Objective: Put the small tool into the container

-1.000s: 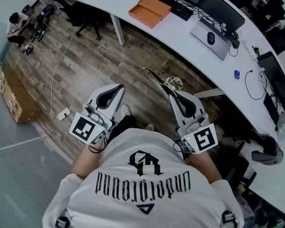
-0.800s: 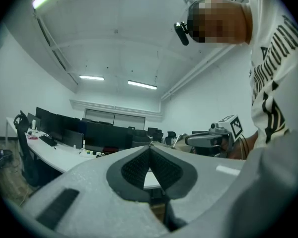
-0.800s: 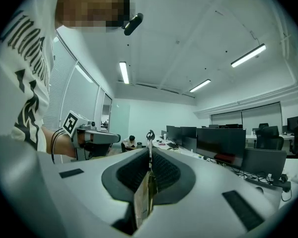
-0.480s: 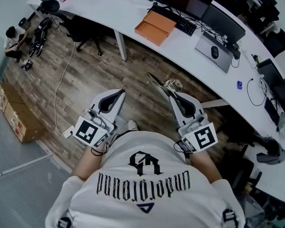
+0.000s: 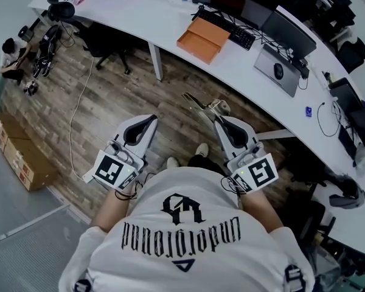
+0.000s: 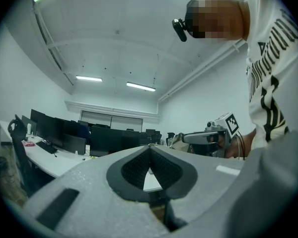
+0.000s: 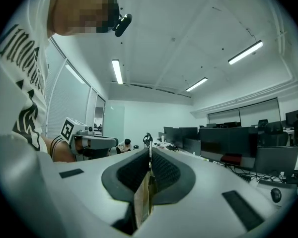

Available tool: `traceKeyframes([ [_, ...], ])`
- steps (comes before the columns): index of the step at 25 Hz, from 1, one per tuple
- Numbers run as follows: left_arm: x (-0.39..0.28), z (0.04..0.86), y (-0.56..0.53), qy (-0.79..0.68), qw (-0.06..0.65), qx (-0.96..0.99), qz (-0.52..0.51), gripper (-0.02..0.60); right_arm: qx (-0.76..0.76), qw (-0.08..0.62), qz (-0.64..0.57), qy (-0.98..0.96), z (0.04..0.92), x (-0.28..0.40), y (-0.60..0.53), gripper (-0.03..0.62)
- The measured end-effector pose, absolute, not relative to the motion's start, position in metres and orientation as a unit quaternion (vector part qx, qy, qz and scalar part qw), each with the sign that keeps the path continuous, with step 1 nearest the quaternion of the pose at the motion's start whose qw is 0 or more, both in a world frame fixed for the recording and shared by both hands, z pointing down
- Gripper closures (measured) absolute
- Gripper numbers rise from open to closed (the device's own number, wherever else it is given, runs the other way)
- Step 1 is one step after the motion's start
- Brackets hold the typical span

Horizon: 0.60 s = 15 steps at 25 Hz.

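Observation:
My right gripper (image 5: 218,119) is held at waist height over the wooden floor, shut on a small thin tool (image 5: 198,104) that sticks out forward past its tips. In the right gripper view the tool (image 7: 148,142) stands as a slim metal piece with a dark looped end, pinched between the pads, with a flat tan piece (image 7: 142,198) lower in the jaws. My left gripper (image 5: 149,120) is level with it to the left, shut with nothing in it (image 6: 149,150). An open orange box (image 5: 202,36) lies on the long white desk (image 5: 170,26) ahead.
The curved desk carries keyboards (image 5: 235,32), monitors (image 5: 280,29), a grey mat with a mouse (image 5: 278,70) and cables. A black office chair (image 5: 106,38) stands at the desk's left. Cardboard boxes (image 5: 15,151) sit at the left wall. A person (image 5: 9,56) crouches far left.
The head view has shifted: desk and orange box sit lower in the frame, and a shoe shows between the grippers. Both grippers keep their pose, the tool still in the right one.

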<state>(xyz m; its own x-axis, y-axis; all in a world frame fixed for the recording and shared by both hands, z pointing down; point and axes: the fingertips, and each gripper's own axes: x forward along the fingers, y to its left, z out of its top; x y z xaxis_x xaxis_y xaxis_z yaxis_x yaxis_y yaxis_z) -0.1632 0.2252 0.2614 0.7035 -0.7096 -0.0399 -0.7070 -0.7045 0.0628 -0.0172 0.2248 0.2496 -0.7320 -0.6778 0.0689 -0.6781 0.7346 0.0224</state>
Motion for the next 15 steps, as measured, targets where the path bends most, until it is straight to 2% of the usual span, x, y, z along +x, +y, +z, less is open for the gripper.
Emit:
traceKeyframes([
  [15, -0.168, 0.275, 0.175, -0.41, 0.031, 0.912, -0.017, 0.568, 0.343, 0.018, 0.019, -0.939, 0.257, -0.018, 0.159, 0.567],
])
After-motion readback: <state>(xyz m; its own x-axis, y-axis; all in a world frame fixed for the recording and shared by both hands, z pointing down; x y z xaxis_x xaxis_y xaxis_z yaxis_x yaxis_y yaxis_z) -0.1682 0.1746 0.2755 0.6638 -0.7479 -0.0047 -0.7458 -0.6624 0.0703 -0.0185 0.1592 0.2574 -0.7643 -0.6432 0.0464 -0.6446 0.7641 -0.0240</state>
